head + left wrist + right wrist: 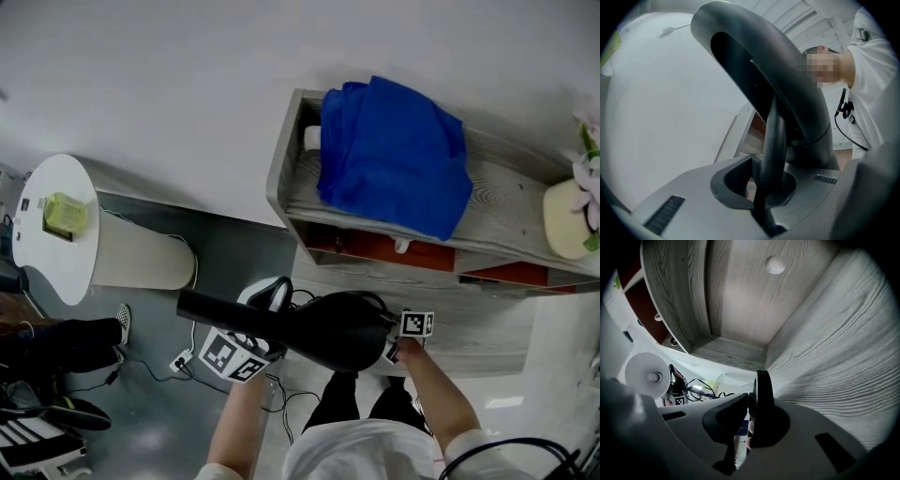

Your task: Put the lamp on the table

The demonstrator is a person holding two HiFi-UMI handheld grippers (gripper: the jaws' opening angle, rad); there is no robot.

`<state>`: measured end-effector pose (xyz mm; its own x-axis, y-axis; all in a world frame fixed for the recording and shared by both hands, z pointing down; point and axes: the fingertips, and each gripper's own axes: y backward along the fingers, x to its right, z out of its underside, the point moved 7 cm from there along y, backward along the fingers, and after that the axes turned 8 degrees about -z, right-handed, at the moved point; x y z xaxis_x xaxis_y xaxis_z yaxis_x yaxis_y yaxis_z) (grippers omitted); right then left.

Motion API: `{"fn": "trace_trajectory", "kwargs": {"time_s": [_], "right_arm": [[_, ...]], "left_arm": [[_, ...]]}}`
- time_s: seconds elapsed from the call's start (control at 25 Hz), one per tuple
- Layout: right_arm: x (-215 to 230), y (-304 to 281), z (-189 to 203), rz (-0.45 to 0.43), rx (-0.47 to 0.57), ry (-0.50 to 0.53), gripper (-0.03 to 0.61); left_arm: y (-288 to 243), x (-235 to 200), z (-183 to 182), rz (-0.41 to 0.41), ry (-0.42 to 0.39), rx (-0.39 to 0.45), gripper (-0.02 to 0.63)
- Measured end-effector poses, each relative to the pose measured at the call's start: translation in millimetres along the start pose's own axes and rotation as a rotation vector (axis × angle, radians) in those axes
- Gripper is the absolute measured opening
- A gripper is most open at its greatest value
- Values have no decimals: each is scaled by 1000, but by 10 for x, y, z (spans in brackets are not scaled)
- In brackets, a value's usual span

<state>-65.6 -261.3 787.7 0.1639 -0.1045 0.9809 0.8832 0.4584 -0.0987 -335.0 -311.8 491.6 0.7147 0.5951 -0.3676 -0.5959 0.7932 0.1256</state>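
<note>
Head view, nearest first: the person's two forearms reached forward, a gripper in each hand. Left gripper (253, 356) and right gripper (398, 345) carried the black lamp (328, 330) between them. It hung clear of the floor, low and just in front of the wood-grain table (506, 202).

Left gripper view: jaws clamped on a thin black bar of the lamp, with the arched neck rising above. Right gripper view: jaws pinched on a thin black rim, with wood grain close ahead.

Beyond the lamp, a blue cloth (398, 155) covered about half the table top. A pale vase (562, 220) stood at the right end, with bare wood between the two. Far left, well apart, was a white round stand (56, 244).

Judgement: the pick-up was done and both grips looked secure. The lamp was not yet set down. Left to do: raise it to the top, stand it on the bare patch, let go. Which top was meant was not certain; the wood one seemed likeliest.
</note>
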Motion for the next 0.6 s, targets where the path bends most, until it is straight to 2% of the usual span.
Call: {"fn": "trace_trajectory", "kwargs": {"time_s": [0.6], "right_arm": [[219, -141, -97, 64, -9, 1, 20]], "left_arm": [[-147, -276, 153, -16, 24, -26, 8]]}}
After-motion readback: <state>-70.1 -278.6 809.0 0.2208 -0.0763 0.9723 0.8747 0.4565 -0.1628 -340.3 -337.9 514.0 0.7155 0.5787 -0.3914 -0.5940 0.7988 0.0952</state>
